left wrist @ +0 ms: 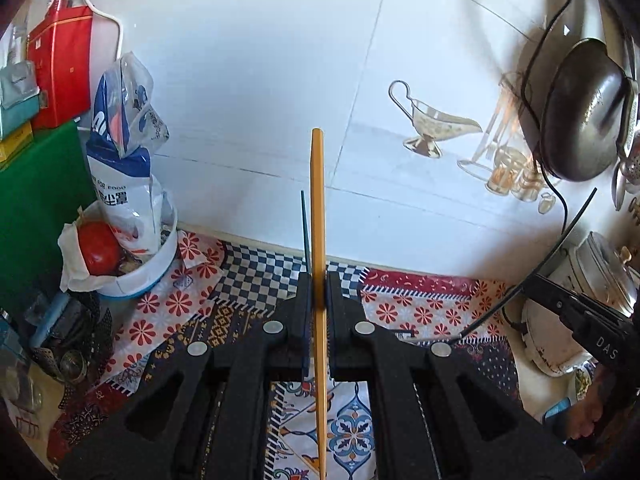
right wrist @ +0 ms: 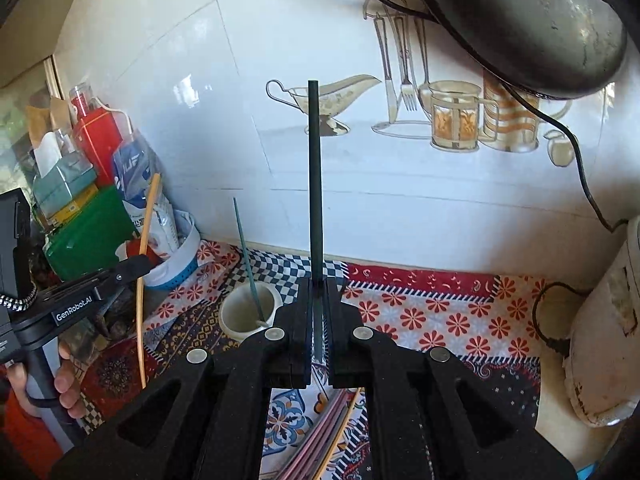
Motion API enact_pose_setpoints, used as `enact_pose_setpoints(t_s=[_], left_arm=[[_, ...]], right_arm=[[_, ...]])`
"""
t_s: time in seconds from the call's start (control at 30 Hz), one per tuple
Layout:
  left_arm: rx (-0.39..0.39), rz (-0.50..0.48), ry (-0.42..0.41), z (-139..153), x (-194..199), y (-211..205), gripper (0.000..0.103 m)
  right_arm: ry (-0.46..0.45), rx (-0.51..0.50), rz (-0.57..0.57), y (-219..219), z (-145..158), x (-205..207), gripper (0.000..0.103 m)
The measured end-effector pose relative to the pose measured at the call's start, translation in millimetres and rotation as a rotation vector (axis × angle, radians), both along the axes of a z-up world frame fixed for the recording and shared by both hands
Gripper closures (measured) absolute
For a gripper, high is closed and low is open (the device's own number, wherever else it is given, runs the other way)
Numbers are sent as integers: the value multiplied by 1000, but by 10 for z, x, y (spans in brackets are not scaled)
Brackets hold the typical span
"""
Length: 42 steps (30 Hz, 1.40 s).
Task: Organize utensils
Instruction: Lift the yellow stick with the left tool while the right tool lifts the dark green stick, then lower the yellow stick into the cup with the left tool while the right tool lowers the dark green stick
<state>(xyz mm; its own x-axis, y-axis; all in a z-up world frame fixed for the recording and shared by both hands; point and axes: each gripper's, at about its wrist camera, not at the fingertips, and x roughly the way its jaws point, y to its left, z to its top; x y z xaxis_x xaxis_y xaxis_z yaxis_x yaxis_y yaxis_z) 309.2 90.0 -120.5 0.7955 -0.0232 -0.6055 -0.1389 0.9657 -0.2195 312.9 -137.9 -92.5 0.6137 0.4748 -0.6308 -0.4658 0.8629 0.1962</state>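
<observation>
Patterned cloth covers the worktop [right wrist: 440, 312], and on it, near the tiled wall, stands a white cup [right wrist: 248, 312] that already holds one dark green chopstick [right wrist: 248, 256] leaning against its rim, so I judge the sorting begun but far from finished. More sticks, pinkish and yellow, lie loose on the cloth below the right claw [right wrist: 319, 300], waiting their turn. That right claw is clamped on a second dark green chopstick [right wrist: 314, 184], held upright just beside and behind the cup. The left claw [left wrist: 319, 292] is clamped on a yellow chopstick [left wrist: 318, 216], also upright above the cloth. Both held sticks are not yet in the cup, and the loose bundle is untouched.
</observation>
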Motion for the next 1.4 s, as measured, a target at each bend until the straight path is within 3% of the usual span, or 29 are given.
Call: enact_pose_setpoints(t_s=[0.43, 0.73, 1.0, 1.23, 1.4], left_arm=[[60, 66, -73, 22, 588, 66, 98], [102, 45, -109, -121, 893, -21, 98], [97, 33, -125, -418, 1022, -30, 99], [97, 33, -15, -832, 1075, -3, 98], [97, 0, 56, -965, 1046, -28, 98]], right_arm=[[-47, 54, 111, 411, 163, 360, 99], [5, 79, 200, 663, -8, 530, 99], [53, 66, 252, 738, -211, 622, 99], [123, 5, 282, 812, -493, 720, 99], [178, -31, 281, 805, -637, 772, 99]])
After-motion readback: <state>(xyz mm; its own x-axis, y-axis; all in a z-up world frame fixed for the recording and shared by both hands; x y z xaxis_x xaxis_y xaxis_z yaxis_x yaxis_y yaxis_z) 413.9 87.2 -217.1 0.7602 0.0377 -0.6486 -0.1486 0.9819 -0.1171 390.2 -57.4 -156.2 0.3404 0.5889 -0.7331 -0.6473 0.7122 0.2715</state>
